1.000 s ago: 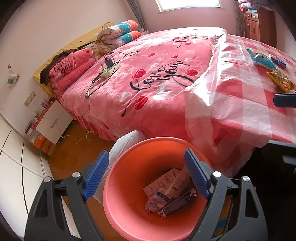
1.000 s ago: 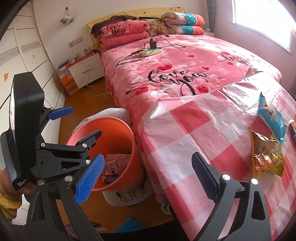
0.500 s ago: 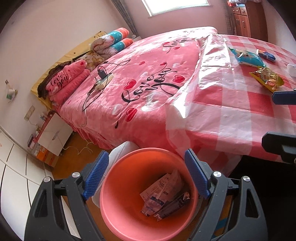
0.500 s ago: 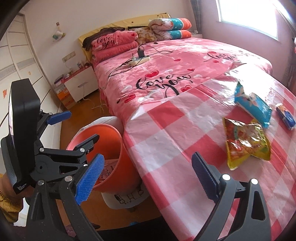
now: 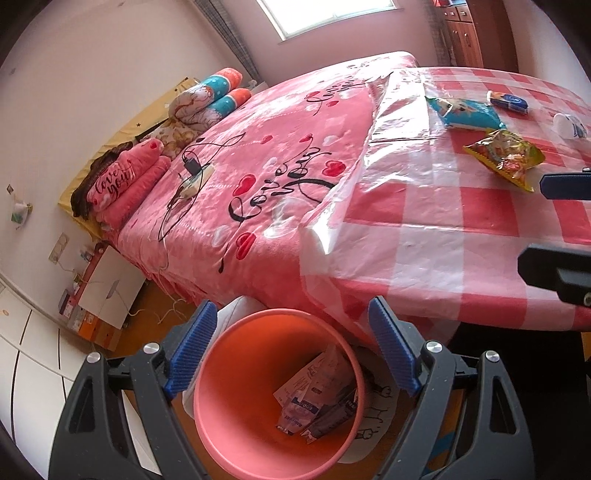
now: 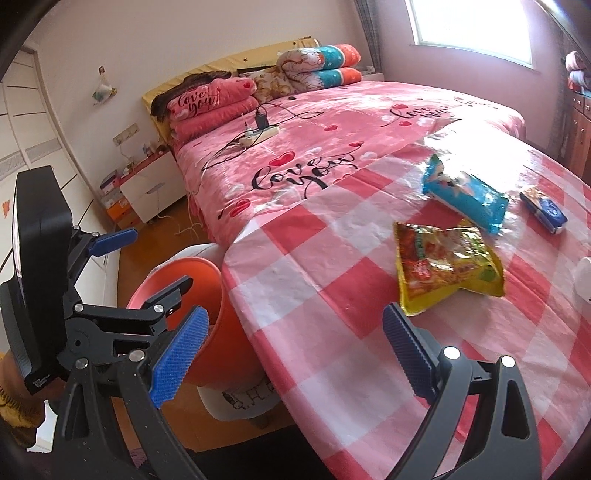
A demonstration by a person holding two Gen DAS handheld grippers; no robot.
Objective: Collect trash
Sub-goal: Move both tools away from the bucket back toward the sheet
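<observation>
On the bedspread [image 6: 332,155] reading "Love you", both grippers [image 5: 291,354] [image 6: 295,354] gape empty.

A power strip [image 6: 258,134] lies on the pink bed [image 6: 332,147] beside folded blankets [image 6: 210,107].

A big bed [image 6: 332,147] with a pink blanket stands against the pale wall [image 5: 92,92]. A bright window [image 6: 472,26] gives daylight. A white nightstand [image 6: 147,188] stands beside it on the wooden floor [image 6: 110,266].

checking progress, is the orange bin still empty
No, the orange bin already holds a few crumpled wrappers at its bottom.
</observation>
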